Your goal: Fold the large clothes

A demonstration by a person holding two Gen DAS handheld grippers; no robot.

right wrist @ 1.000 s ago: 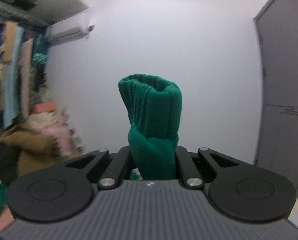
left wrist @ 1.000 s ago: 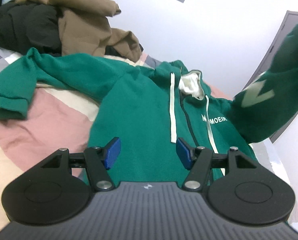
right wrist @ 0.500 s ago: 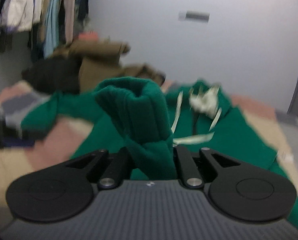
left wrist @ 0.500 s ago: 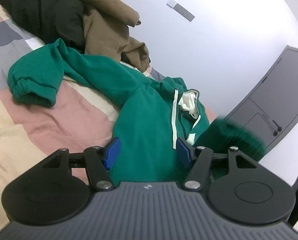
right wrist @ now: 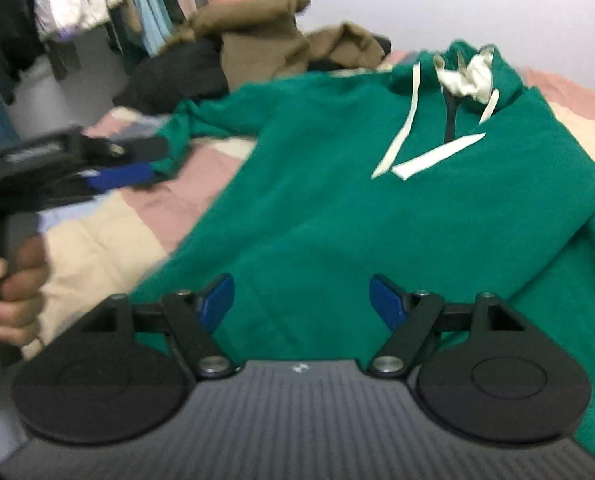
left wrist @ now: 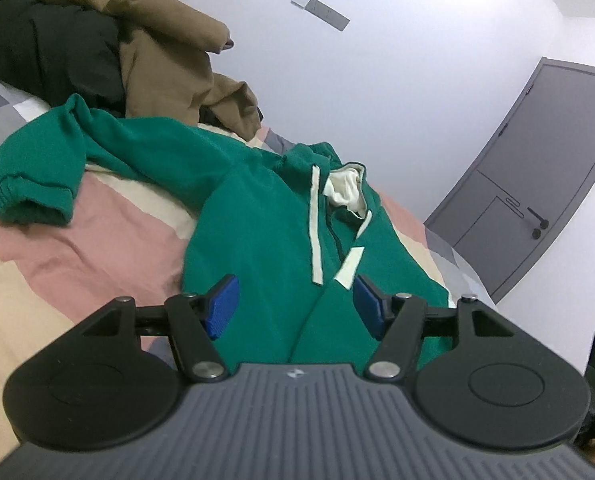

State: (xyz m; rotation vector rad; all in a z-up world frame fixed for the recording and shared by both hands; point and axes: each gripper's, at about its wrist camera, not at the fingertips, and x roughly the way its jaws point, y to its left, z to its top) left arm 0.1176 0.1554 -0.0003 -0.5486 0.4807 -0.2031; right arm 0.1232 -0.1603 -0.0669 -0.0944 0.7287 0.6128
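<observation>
Over on the left wrist view, the left claw (left wrist: 295, 306) hangs spread and empty above the green hoodie (left wrist: 257, 216), which lies on the bed (left wrist: 77, 240). The sleeve that was up in the air a second ago now lies across the chest.

From the right wrist view, the right claw (right wrist: 301, 302) was pinching that sleeve; now its jaws are opening, nothing between them. I'd say the other sleeve (left wrist: 37, 184) is next.
</observation>
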